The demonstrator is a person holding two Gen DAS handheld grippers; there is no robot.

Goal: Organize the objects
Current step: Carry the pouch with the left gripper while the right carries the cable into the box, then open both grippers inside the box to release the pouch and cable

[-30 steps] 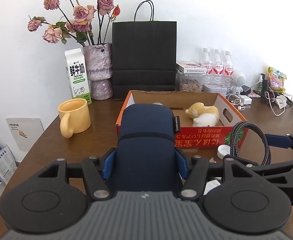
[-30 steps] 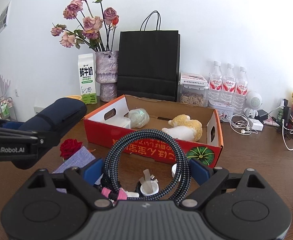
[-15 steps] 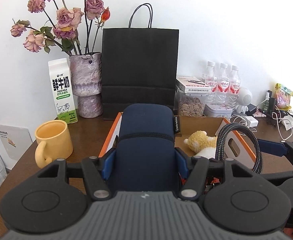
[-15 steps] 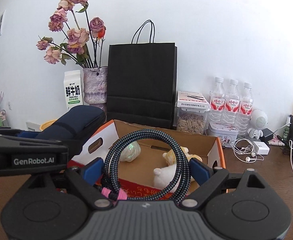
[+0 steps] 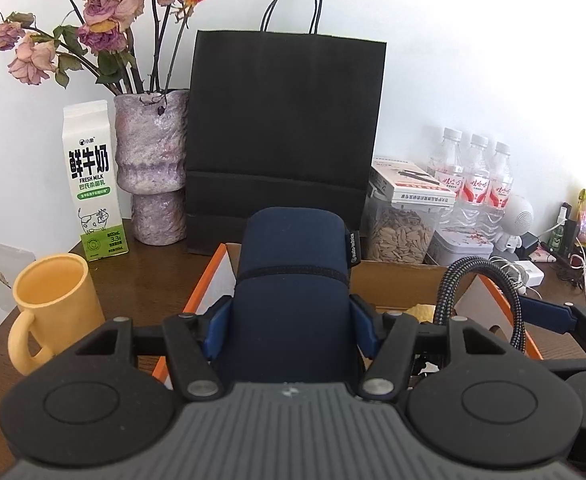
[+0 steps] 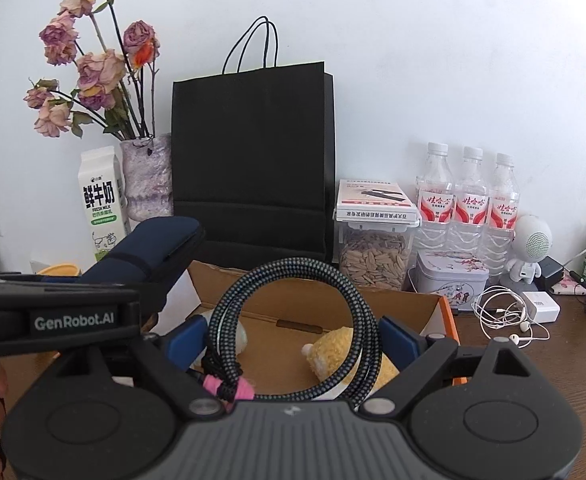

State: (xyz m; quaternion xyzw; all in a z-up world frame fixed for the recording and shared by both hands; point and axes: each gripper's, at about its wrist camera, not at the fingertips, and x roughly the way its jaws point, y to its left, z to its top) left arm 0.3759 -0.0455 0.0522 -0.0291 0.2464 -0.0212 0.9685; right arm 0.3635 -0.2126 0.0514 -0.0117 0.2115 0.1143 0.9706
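Above the desk, the navy pouch [image 5: 293, 300] and coiled cable [image 6: 293, 320] are clamped by the left gripper [image 5: 291, 320] and right gripper [image 6: 293, 344], the cardboard box [image 6: 413, 300] directly below.

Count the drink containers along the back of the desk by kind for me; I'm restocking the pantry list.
Water bottles: 3
Milk carton: 1
Yellow mug: 1
Total: 5
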